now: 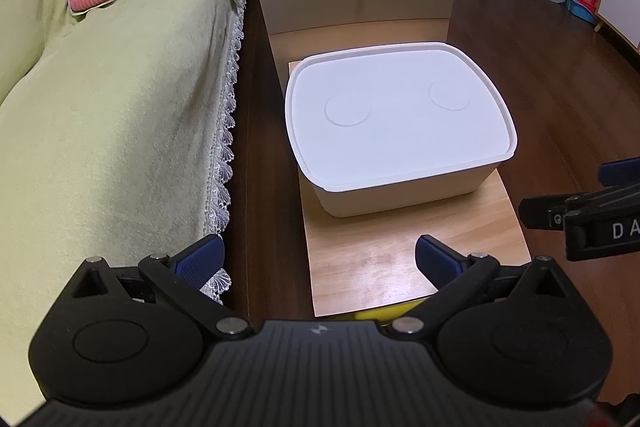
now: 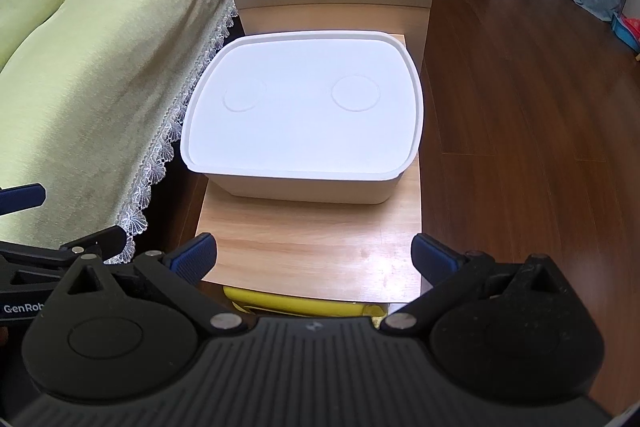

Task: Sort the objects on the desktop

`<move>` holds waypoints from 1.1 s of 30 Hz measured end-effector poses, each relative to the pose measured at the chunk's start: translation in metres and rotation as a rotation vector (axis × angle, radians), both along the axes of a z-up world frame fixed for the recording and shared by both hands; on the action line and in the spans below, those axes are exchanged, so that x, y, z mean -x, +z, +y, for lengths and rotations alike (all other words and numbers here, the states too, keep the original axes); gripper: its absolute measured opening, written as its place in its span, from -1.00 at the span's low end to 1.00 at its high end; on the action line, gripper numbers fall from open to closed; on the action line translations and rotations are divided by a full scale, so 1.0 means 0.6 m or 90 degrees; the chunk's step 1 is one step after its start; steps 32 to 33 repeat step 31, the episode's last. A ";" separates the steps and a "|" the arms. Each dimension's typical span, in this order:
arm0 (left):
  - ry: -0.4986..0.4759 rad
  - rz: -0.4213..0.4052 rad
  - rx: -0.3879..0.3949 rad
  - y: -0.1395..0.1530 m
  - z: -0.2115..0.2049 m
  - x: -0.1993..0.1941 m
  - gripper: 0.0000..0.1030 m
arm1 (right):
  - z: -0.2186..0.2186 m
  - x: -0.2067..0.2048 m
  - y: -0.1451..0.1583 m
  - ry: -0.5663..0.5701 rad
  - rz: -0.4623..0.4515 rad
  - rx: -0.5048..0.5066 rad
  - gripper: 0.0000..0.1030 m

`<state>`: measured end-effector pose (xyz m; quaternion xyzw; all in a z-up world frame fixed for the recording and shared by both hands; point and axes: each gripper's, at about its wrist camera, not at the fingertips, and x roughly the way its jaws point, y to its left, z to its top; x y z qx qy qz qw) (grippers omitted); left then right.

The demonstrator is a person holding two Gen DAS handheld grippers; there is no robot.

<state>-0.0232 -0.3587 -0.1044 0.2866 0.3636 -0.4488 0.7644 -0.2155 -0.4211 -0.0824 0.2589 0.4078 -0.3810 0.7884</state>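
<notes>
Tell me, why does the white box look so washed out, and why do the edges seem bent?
Left wrist view: the white plastic lid is overexposed, nearly featureless; fisheye curves the light wooden tabletop. Right wrist view: same blown-out lid, dark corners, soft glare on the tabletop.

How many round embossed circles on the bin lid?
2. Both sit on the white lid: the left circle toward the sofa side, the right circle toward the floor side. None look hidden.
</notes>
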 end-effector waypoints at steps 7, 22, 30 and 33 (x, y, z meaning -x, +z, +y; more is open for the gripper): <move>-0.002 0.001 0.000 0.001 -0.001 -0.002 0.98 | 0.001 0.001 0.000 -0.002 -0.004 -0.002 0.99; -0.011 0.000 -0.001 0.001 -0.004 -0.002 0.98 | -0.002 0.005 0.003 -0.012 -0.016 0.004 0.99; -0.014 0.000 0.008 0.003 -0.003 -0.003 0.98 | -0.004 0.010 0.007 -0.018 -0.025 0.010 0.99; -0.015 0.004 0.012 0.004 -0.003 -0.004 0.98 | -0.004 0.010 0.008 -0.019 -0.026 0.010 0.99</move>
